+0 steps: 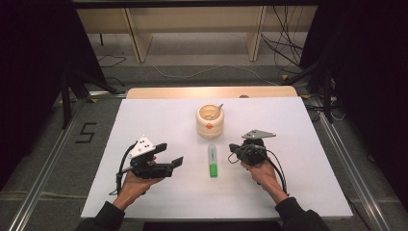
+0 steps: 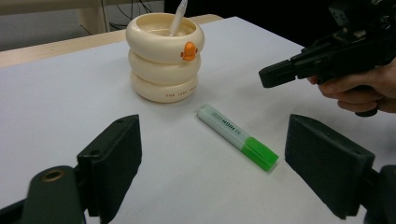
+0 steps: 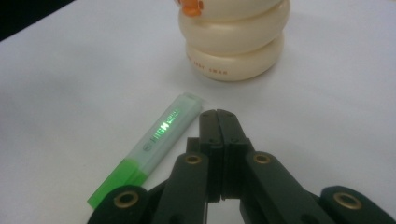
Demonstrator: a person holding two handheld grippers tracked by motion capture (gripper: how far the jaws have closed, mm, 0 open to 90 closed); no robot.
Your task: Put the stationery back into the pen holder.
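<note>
Nearest you in the high view, your left gripper (image 1: 171, 166) hovers over the white table (image 1: 144, 202) with its jaws spread wide and nothing between them. Your right gripper (image 1: 233, 148) sits across from it, just right of the green highlighter (image 1: 212, 161), which lies flat between your two hands.

Your right gripper view settles what the high view leaves vague: those jaws are pressed together, pad to pad, empty, and the highlighter (image 3: 149, 149) lies just to their left, seemingly not touching them (the angle is too low to be sure). Your left gripper view frames the highlighter (image 2: 238, 135) on the table beyond its two open pads.

Farther off stands the cream ringed holder (image 1: 210, 121), apart from the highlighter. Your left gripper view shows the orange duck figure (image 2: 188, 50) on it and a pale stick (image 2: 177, 17) leaning inside.
</note>
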